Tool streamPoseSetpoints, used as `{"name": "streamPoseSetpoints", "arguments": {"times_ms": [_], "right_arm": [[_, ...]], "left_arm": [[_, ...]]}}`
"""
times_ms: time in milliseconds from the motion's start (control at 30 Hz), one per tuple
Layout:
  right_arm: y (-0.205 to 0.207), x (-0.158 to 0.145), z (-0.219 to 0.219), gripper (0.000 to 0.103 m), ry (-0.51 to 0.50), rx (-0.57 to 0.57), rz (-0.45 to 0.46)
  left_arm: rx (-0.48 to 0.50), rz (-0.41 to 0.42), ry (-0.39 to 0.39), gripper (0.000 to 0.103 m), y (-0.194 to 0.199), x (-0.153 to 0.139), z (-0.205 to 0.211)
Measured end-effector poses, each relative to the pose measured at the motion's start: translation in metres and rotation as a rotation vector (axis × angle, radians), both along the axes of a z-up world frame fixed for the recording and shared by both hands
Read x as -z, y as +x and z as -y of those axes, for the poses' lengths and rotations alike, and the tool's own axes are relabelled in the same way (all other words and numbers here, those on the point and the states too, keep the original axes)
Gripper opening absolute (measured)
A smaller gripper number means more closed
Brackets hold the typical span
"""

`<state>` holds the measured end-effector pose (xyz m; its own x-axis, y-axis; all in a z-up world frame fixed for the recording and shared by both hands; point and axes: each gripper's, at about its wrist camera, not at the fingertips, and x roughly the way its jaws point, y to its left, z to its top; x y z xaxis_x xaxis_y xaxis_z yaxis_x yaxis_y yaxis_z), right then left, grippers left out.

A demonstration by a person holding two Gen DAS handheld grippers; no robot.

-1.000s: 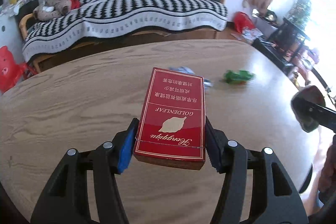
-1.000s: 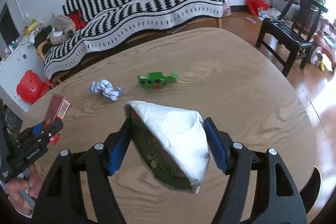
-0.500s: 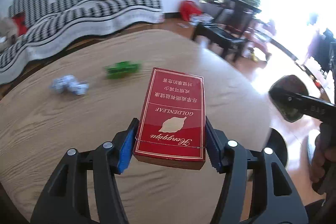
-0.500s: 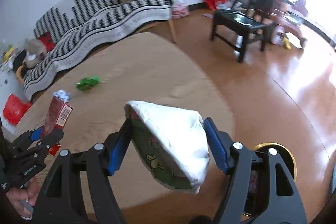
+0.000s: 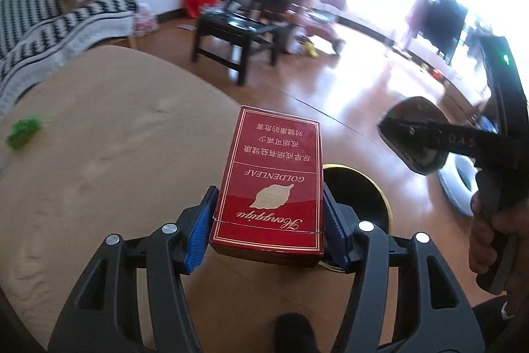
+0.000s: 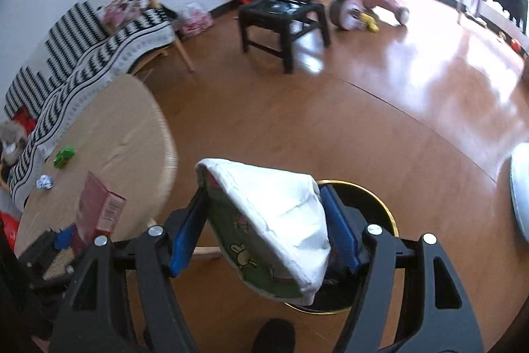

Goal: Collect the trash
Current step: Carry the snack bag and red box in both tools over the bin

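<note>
My left gripper (image 5: 267, 217) is shut on a red cigarette box (image 5: 271, 181) and holds it over the table's right edge. A black bin with a gold rim (image 5: 360, 197) stands on the floor just beyond it. My right gripper (image 6: 264, 230) is shut on a crumpled white-and-green wrapper (image 6: 271, 224), right above the same bin (image 6: 367, 204). The right gripper also shows at the right of the left wrist view (image 5: 416, 138), and the red box at the left of the right wrist view (image 6: 99, 207). A green wrapper (image 6: 64, 157) and a crumpled foil ball (image 6: 44, 181) lie on the table.
The round wooden table (image 5: 99, 138) fills the left. A black chair (image 6: 281, 19) stands on the wooden floor, a striped sofa (image 6: 82, 55) behind the table, a pink tricycle (image 6: 363, 2) further back. A white round object (image 6: 520, 191) lies on the floor at right.
Both grippers have swung right, away from the table top towards the floor. The bin has come into view beneath them. Both still hold their items.
</note>
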<state>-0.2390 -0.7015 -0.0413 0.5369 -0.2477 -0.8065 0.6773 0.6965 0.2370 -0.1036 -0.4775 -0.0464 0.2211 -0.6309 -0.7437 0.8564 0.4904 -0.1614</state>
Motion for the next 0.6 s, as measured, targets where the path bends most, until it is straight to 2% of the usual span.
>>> {"name": "streamPoseSetpoints", "arguments": {"times_ms": [267,600], "right_arm": [[-0.041,0.034,0.029,0.068,0.088,0.086,-0.078],[-0.047,0.043,0.040,0.068,0.116,0.106,-0.096]], "left_arm": [[0.113,-0.050,0.045,0.058,-0.040,0.034,0.046],[0.134,-0.081,0.067,0.058,-0.049,0.047,0.070]]}}
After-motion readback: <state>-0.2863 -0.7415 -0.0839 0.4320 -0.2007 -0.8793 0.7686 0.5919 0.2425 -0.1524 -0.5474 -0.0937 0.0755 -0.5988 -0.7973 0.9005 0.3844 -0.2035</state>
